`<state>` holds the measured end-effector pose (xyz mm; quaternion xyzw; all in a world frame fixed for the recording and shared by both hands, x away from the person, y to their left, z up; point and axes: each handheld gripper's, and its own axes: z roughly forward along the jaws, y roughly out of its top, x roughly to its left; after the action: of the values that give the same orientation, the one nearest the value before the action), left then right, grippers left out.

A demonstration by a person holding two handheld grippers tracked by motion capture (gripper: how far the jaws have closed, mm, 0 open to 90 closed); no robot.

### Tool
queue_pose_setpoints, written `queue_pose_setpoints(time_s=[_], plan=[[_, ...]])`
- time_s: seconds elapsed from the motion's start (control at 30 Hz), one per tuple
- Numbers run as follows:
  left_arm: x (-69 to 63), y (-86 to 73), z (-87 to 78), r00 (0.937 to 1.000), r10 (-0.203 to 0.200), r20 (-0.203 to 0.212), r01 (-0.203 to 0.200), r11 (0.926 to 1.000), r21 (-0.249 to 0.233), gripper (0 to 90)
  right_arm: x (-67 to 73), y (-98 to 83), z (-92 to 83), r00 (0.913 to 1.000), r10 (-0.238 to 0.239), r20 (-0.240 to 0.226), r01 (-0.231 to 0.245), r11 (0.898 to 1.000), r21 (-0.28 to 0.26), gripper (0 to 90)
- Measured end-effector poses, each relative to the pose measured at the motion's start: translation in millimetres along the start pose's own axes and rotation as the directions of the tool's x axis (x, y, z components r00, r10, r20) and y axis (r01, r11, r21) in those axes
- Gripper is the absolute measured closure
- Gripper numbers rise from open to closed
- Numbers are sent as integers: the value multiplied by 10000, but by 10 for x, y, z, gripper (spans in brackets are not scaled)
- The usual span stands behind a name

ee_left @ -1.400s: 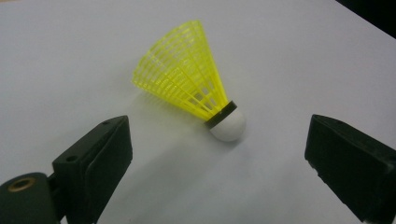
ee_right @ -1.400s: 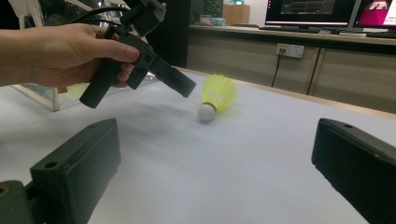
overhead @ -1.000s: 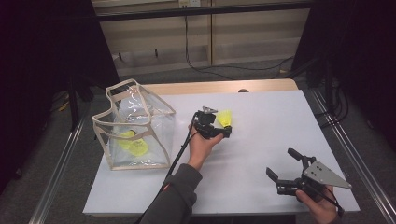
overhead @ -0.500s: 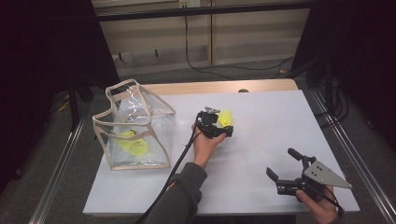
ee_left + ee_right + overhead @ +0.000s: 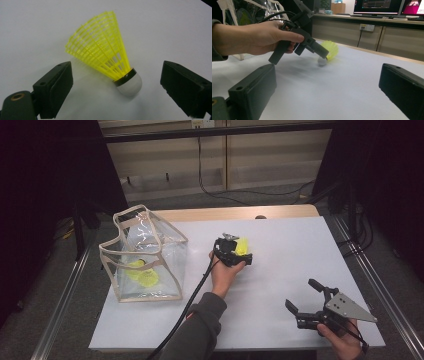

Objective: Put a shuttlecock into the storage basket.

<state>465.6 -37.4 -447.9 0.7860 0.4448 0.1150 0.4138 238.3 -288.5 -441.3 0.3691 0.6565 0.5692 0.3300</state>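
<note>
The white table [image 5: 280, 270] takes up the middle of the high view, with a strip of bare wood along its far edge. On its left part stands a clear plastic bag [image 5: 145, 255] with cream trim, its mouth open upward; through its wall, low in the bag, yellow shuttlecocks [image 5: 142, 275] can be seen, though how many cannot be told.

At the lower right of the high view a hand holds the right gripper [image 5: 307, 301], its fingers spread wide with nothing between them. In the right gripper view the two black fingers [image 5: 252, 92] stand at the lower corners with bare table between.

Near the centre of the high view the left gripper [image 5: 239, 254] is held in the person's left hand [image 5: 224, 274], a black cable trailing back toward the bottom edge. Its fingers are released and set to either side of the shuttlecock [image 5: 107, 57]; in the left gripper view neither finger [image 5: 56, 87] touches it.

This yellow shuttlecock lies on its side on the table, just right of centre in the high view, well apart from the bag. In the left gripper view its white cork tip [image 5: 130, 85] points to the lower right and its skirt fans toward the upper left.
</note>
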Motion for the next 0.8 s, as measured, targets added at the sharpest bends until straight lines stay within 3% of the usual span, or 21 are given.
queue_pose_setpoints(time_s=[0.27,0.8], plan=[[-7,3,32,9998,173,-55,-173,9999,7,185,1,1,-5,10000,9,-20,-9,10000,-30,12],[-71,-37,131,9988,471,-106,-470,9989,12,445,2,2,-5,10000,26,-46,-26,10000,-44,12]])
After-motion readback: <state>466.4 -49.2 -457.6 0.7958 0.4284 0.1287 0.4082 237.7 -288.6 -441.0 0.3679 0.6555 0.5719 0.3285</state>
